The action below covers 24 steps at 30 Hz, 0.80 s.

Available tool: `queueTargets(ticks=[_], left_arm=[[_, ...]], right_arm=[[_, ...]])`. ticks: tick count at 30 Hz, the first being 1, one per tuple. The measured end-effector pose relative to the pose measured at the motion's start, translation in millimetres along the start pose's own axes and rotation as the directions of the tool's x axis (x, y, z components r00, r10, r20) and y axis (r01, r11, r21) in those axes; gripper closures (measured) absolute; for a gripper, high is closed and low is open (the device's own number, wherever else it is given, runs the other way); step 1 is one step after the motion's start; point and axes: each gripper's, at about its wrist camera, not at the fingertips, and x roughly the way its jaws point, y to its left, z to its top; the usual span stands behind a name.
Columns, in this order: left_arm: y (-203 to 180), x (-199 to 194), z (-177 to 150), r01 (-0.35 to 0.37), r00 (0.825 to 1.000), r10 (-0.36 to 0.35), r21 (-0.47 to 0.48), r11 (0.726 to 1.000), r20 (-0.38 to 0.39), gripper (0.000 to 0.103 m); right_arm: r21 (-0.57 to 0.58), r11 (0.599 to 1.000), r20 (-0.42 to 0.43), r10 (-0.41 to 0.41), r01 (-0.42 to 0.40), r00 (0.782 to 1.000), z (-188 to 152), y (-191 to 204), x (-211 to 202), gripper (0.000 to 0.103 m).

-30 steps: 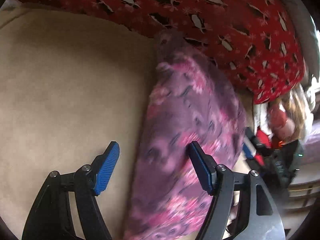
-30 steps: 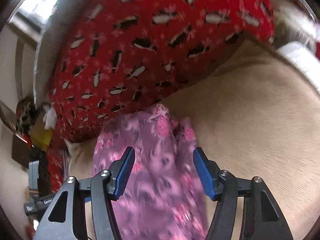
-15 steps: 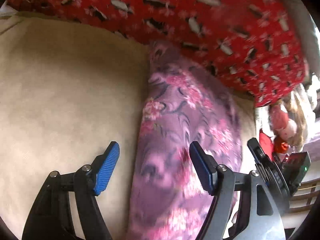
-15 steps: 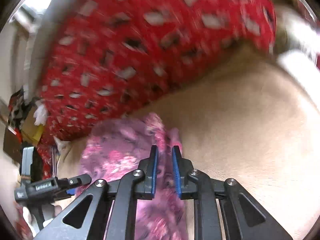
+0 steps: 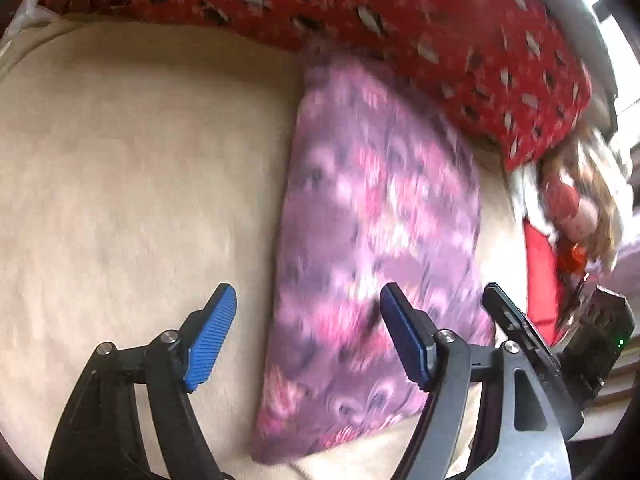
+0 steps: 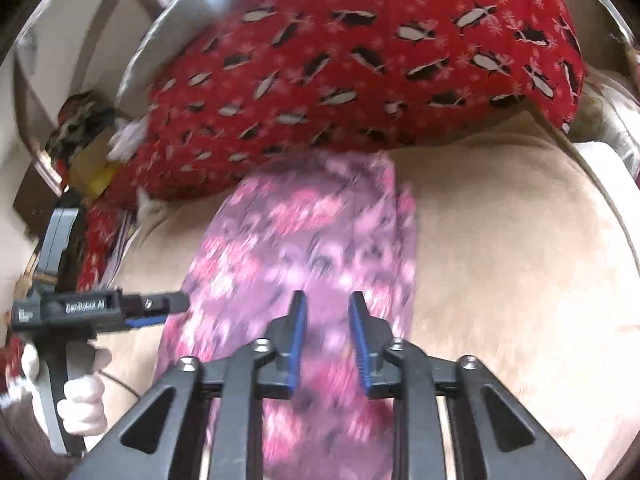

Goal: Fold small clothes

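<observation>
A purple and pink floral garment [image 5: 376, 240] lies folded into a long strip on a beige cushion [image 5: 120, 184]; it also shows in the right wrist view [image 6: 304, 248]. My left gripper [image 5: 308, 320] is open and empty, its right finger over the garment's left edge. My right gripper [image 6: 326, 320] hovers over the garment's near part with its jaws a narrow gap apart and nothing between them. The left gripper [image 6: 160, 308] shows at the left of the right wrist view, beside the garment.
A red blanket with black and white penguins [image 5: 400, 20] lies bunched along the cushion's far side, touching the garment's far end [image 6: 360, 72]. A doll [image 5: 572, 208] and clutter lie off the cushion's right side. Boxes and clutter [image 6: 80, 140] stand at the left.
My right gripper shut on the garment half a second ago, then opened a little and let go. The garment now lies flatter and wider. My left gripper stayed open, shifting slightly.
</observation>
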Motion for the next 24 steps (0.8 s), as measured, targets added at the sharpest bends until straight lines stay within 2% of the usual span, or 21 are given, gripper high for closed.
queueTargets(ticks=[3,4,6,8,10,11,13,14,15,16,20,23,24], left_arm=[[-3.2,12.4,-12.6,-0.039,0.999,0.040,0.025,0.999,-0.011,0.025],[-5.0,9.4,-14.5,-0.044,0.999,0.044,0.032,0.999,0.001,0.025],[-7.2,7.8,-14.7,-0.047,0.999,0.047,0.043,0.998,-0.013,0.025],[-4.2,6.7,-12.7,-0.032,0.999,0.033,0.033,0.999,-0.030,0.026],[2.6,0.3,-7.2,0.012,0.999,-0.012,0.003,1.000,-0.034,0.026],[7.5,-4.2,-4.5,0.031,0.999,-0.031,-0.013,0.999,-0.026,0.026],[16.6,-9.5,3.8,0.054,0.998,-0.055,-0.046,0.997,-0.012,0.026],[22.4,-10.0,9.9,0.075,0.997,-0.076,-0.068,0.995,-0.015,0.026],[24.9,-9.3,13.3,0.093,0.995,-0.095,-0.086,0.992,-0.020,0.026],[28.0,-6.7,18.0,0.116,0.992,-0.120,-0.105,0.988,-0.027,0.026],[25.4,11.7,27.9,0.205,0.974,-0.216,-0.143,0.968,-0.069,0.026],[17.8,23.6,31.8,0.200,0.974,-0.212,-0.134,0.971,-0.083,0.025],[14.2,25.0,32.6,0.195,0.976,-0.205,-0.123,0.973,-0.078,0.024]], right_arm=[[-0.025,0.996,-0.082,-0.084,0.082,0.993,-24.1,-1.6,18.4,0.069],[-0.015,0.997,-0.063,-0.081,0.080,0.995,-26.1,-3.1,13.1,0.069],[0.006,0.996,-0.079,-0.085,0.086,0.993,-22.0,-3.6,7.4,0.069],[-0.006,0.995,-0.096,-0.096,0.096,0.991,-19.3,-3.2,5.3,0.069],[-0.019,0.994,-0.108,-0.106,0.105,0.989,-16.4,-3.2,3.2,0.069],[-0.010,0.995,-0.099,-0.095,0.094,0.991,-14.2,-4.9,0.4,0.068],[0.048,0.996,-0.070,-0.066,0.069,0.995,-11.4,-17.4,-9.8,0.060],[0.109,0.993,-0.045,-0.048,0.052,0.998,-7.1,-28.2,-12.7,0.050],[0.151,0.988,-0.033,-0.030,0.035,0.999,-3.7,-33.6,-9.8,0.044],[0.211,0.977,-0.024,-0.002,0.007,1.000,-0.5,-44.2,-7.7,0.044],[0.335,0.939,-0.006,0.087,-0.080,0.996,9.1,-69.7,14.1,0.043],[0.391,0.906,-0.033,0.186,-0.159,0.982,10.7,-72.7,39.3,0.040],[0.394,0.903,-0.038,0.204,-0.173,0.978,10.6,-70.6,45.5,0.035]])
